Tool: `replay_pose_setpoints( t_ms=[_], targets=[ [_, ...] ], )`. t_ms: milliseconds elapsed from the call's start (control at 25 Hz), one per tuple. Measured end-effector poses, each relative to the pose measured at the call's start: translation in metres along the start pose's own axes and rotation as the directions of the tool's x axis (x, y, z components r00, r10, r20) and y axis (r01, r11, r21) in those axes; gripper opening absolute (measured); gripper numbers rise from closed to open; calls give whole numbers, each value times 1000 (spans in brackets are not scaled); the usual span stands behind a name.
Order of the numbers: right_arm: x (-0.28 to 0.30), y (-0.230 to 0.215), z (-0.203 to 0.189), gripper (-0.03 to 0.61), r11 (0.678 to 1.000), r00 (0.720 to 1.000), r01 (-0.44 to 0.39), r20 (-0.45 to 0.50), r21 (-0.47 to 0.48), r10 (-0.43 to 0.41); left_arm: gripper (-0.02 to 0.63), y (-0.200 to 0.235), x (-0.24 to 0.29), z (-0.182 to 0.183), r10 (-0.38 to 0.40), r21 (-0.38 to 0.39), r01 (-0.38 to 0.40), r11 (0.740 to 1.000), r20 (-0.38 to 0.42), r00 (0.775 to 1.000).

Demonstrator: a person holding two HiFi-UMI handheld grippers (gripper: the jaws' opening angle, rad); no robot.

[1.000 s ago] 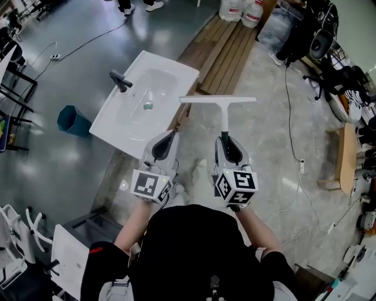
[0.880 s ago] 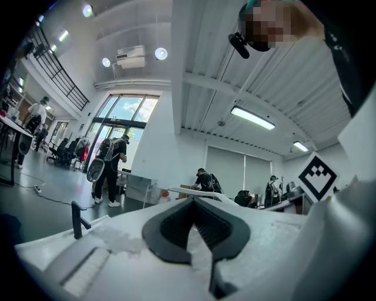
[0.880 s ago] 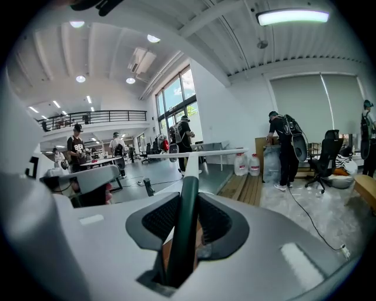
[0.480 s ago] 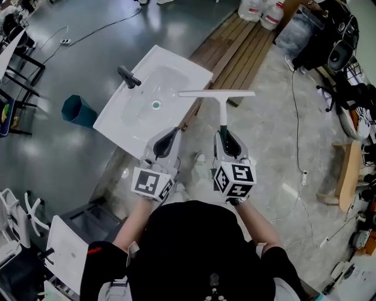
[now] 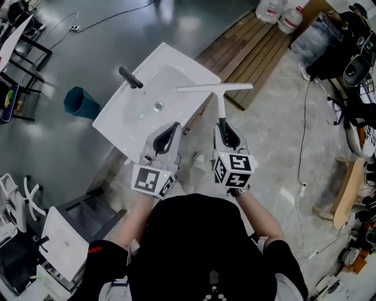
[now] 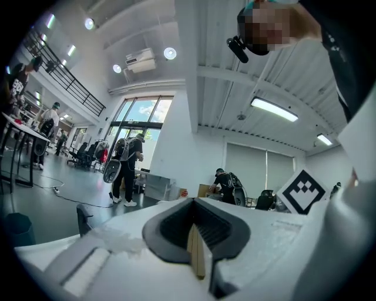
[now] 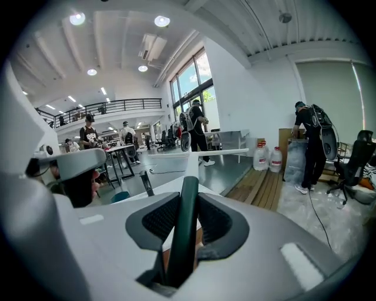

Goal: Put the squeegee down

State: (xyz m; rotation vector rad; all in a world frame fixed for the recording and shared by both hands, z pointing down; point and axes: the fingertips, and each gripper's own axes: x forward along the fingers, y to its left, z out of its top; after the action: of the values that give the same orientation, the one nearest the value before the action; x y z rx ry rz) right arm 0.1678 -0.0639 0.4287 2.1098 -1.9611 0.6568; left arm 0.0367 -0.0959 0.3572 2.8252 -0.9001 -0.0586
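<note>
1. Presently, the squeegee [image 5: 220, 104] is held by the right gripper [image 5: 222, 127]. Its dark green handle is clamped between the two jaws, as is seen in the right gripper view.
2. The squeegee's white blade [image 5: 215, 88] is carried crosswise at the right-hand rim of the white sink [image 5: 123, 123]. In the head view its left end is seen over that rim, and the rest is seen past it, above the wooden boards [image 5: 249, 56].
3. The left gripper [image 5: 170, 129] is held at the near edge of the sink, beside the right gripper. Its jaws are pressed together and nothing is held between them.
4. Black-and-white square patterns are borne by the left marker cube [image 5: 153, 180] and the right marker cube [image 5: 234, 170], both on the near side of the sink.
5. A dark faucet [image 5: 130, 77] is mounted at the sink's far left edge, and a round drain [image 5: 157, 106] is set in the bowl.
6. A teal bin [image 5: 81, 103] is placed on the grey floor just left of the sink.
7. Clear jugs [image 5: 282, 14] with red labels are stood well beyond the sink, past the boards. Their print is too small to be read.
</note>
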Motion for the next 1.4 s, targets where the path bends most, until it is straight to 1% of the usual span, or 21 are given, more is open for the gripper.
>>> replay_pose_setpoints(
  t_ms=[320,600,720,920,1200,1400],
  targets=[
    [56,-29,10,98,999,998,-45,-43,-30,44,2,10,41,-1,72,8,-72,997,-1,997],
    [105,-48,10,98,993,990,-104,-103,-57,97,2,20,74,0,150,8,-150,989,2,989],
    [125,-49,6,98,990,985,-127,-129,-67,117,2,28,81,-3,190,2,-190,982,9,982],
    [158,-47,2,98,984,975,-160,-168,-74,146,2,46,89,-5,265,-27,-264,964,19,964],
    [199,-46,-9,98,980,963,-177,-220,-88,154,2,66,94,-14,322,-44,-321,946,2,947],
    [221,-42,-20,99,982,960,-165,-244,-92,139,2,79,91,-23,347,-67,-347,936,-5,938]
  ],
)
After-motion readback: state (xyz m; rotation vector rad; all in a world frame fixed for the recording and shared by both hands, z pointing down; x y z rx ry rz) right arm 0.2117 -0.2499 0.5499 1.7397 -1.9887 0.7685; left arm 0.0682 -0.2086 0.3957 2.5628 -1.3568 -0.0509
